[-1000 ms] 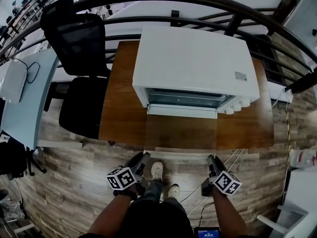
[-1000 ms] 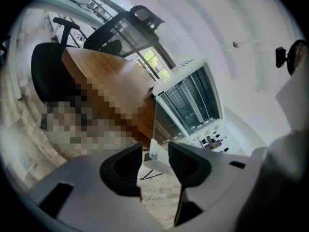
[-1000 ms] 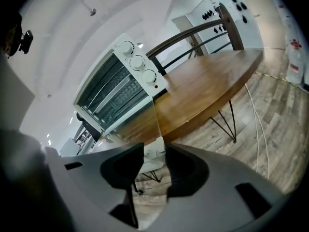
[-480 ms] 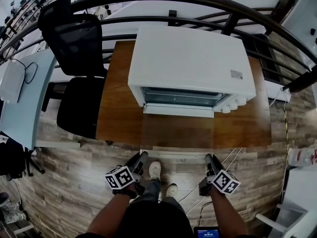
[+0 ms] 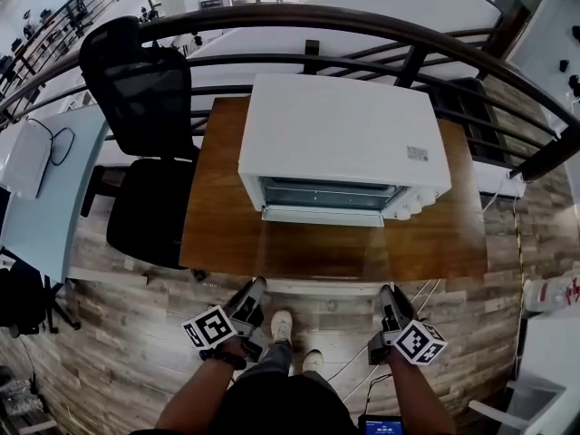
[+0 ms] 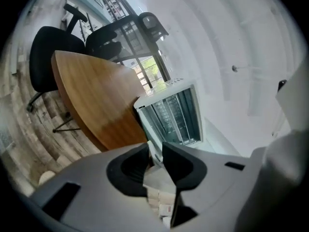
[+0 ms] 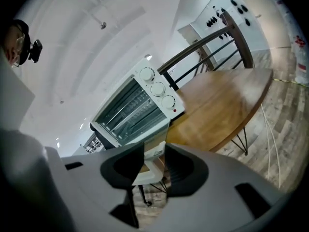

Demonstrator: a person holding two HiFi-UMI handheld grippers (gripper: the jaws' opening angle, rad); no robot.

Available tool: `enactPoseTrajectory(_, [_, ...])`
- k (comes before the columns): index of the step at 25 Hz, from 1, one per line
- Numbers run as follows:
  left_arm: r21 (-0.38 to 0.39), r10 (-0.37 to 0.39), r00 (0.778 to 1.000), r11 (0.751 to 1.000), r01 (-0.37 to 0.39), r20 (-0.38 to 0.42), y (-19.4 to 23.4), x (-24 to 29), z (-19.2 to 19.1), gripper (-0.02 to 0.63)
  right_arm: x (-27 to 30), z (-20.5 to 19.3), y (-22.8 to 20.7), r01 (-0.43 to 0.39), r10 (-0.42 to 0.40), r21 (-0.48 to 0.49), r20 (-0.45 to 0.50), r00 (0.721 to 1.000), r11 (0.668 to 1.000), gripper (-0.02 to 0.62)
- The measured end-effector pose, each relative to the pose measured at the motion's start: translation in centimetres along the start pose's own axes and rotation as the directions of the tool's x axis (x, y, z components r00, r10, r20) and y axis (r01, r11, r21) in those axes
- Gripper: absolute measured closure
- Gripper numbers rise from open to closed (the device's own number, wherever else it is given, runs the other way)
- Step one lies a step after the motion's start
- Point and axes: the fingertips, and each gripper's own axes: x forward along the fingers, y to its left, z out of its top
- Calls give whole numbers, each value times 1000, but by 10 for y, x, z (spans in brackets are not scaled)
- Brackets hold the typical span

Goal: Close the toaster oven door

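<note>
Wood-plank floor (image 5: 127, 361) w/ a brown wooden table (image 5: 217, 216) set against a dark curved railing (image 5: 362, 21); black office chair (image 5: 145, 143) at the table's left. White toaster oven (image 5: 340, 130) sits on the table toward the back, front facing the person. Its glass door (image 5: 317, 254) is open, folded down flat over the tabletop, w/ the pale handle (image 5: 322, 285) at about the table's near edge. Wire racks show inside the cavity; three knobs (image 7: 157, 88) run down the oven's right side.

Both claws hang in front of the table's near edge, one on each side of the door; neither touches it. Left claw (image 5: 254, 286): jaws have just been closing, now a narrow gap, nothing gripped; only the far-off oven front shows past the tips (image 6: 155, 151). Right claw (image 5: 388, 290): jaws moderately apart, empty, aimed at the oven's front, door edge seen beyond the gap (image 7: 154, 151). Person's shoes (image 5: 283, 324) on the floor btwn the two claws.
</note>
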Motion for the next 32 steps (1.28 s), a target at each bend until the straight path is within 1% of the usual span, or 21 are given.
enactPoseTrajectory(2, [-45, 5, 1000, 999, -5, 5, -8, 1, 6, 515, -2, 10, 6, -18, 18, 8, 27, 999, 1000, 459])
enactPoseTrajectory(4, [-73, -1, 1000, 997, 1, 11, -18, 2, 12, 514, -5, 22, 13, -38, 38, 6, 72, 997, 999, 454])
enactPoseTrajectory(6, [-95, -25, 999, 995, 27, 25, -28, 4, 20, 508, -11, 32, 20, -52, 53, -15, 122, 991, 999, 443])
enactPoseTrajectory(7, [-106, -49, 998, 993, 52, 36, -34, 5, 24, 506, -14, 33, 22, -54, 57, -25, 137, 989, 998, 434])
enactPoseTrajectory(9, [-132, -116, 991, 983, 124, 66, -52, 10, 33, 495, -18, 24, 22, -60, 62, -24, 128, 990, 998, 414])
enactPoseTrajectory(11, [-139, -154, 984, 977, 165, 84, -65, 15, 42, 486, -16, 7, 27, -99, 96, 21, 90, 991, 995, 401])
enactPoseTrajectory(12, [-127, -144, 986, 980, 154, 82, -67, 15, 45, 480, -11, 1, 33, -129, 125, 51, 77, 989, 990, 399])
enactPoseTrajectory(14, [-95, -86, 994, 991, 91, 62, -61, 14, 49, 476, 2, -2, 50, -186, 179, 95, 75, 981, 978, 403])
enactPoseTrajectory(15, [-101, -84, 995, 991, 90, 62, -62, 15, 50, 477, 8, 1, 58, -209, 200, 111, 83, 976, 972, 410])
enactPoseTrajectory(17, [-159, -144, 985, 975, 157, 91, -74, 19, 54, 476, 12, 8, 63, -249, 230, 183, 116, 966, 951, 416])
enactPoseTrajectory(18, [-184, -168, 980, 965, 185, 105, -79, 21, 56, 474, 11, 9, 63, -271, 244, 238, 136, 960, 933, 435])
enactPoseTrajectory(20, [-193, -180, 978, 961, 198, 107, -82, 22, 59, 472, 10, 12, 63, -322, 276, 338, 178, 944, 884, 455])
enactPoseTrajectory(22, [-183, -184, 978, 963, 198, 94, -83, 23, 60, 471, 15, 19, 67, -382, 317, 398, 221, 922, 834, 431])
enactPoseTrajectory(23, [-179, -184, 979, 964, 197, 88, -83, 23, 60, 471, 19, 21, 69, -394, 323, 410, 233, 917, 823, 420])
enactPoseTrajectory(26, [-171, -165, 984, 970, 175, 69, -79, 23, 59, 471, 28, 22, 68, -377, 299, 420, 241, 923, 826, 436])
enactPoseTrajectory(27, [-171, -171, 983, 969, 180, 66, -80, 23, 60, 469, 29, 23, 68, -381, 297, 427, 251, 921, 820, 440])
enactPoseTrajectory(28, [-169, -177, 982, 968, 185, 63, -81, 24, 60, 468, 30, 24, 69, -392, 300, 435, 265, 916, 811, 446])
enactPoseTrajectory(30, [-151, -167, 985, 973, 173, 51, -81, 24, 63, 464, 30, 30, 71, -417, 307, 445, 300, 903, 793, 454])
enactPoseTrajectory(31, [-147, -182, 982, 971, 187, 51, -85, 24, 65, 462, 30, 33, 72, -428, 307, 448, 318, 897, 785, 456])
enactPoseTrajectory(32, [-148, -216, 975, 964, 222, 59, -92, 26, 67, 460, 31, 37, 73, -437, 306, 452, 335, 891, 777, 460])
